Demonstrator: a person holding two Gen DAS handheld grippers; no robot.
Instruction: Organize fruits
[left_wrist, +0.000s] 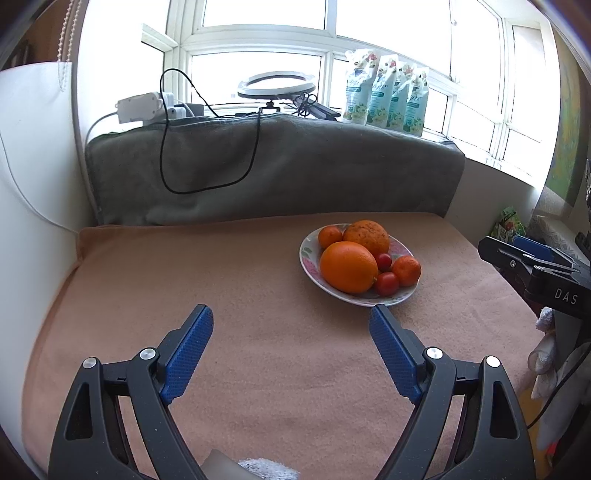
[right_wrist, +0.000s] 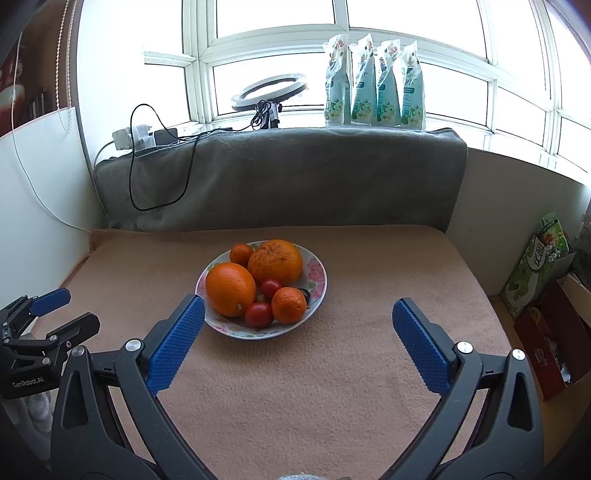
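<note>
- Plate (right_wrist: 317, 273): floral-rimmed dish, centre of the right wrist view, right of centre in the left wrist view; rests on the peach-blanketed surface (right_wrist: 332, 369).
- Large orange (right_wrist: 231, 283): smooth, at the plate's near left edge.
- Speckled orange (right_wrist: 275, 261): larger and rougher-skinned, behind it, the two apparently touching.
- Small mandarin (right_wrist: 241, 254): at the back left of the plate.
- Second mandarin (right_wrist: 289, 305): at the front right of the plate.
- Cherry tomatoes (right_wrist: 259, 314): two red ones, one at the front edge, one between the oranges and the second mandarin.
- Left hand-held gripper (left_wrist: 291, 321): released, jaws wide apart, nothing between them; hovers near the plate's near left side without touching it.
- Right hand-held gripper (right_wrist: 297, 314): released, jaws spread, empty; its left pad overlaps the plate rim in the picture, contact not determinable.
- Progress, as judged: all visible fruit sits on the plate and none lies loose on the surface, so gathering looks finished or nearly so; any sorting by kind would remain.
- Hidden or unclear: a dark item at the plate's right rim, behind the second mandarin, cannot be identified; a pale fabric patch at the bottom edge of the left wrist view is cut off; boxes at the right edge are partly cropped.
</note>
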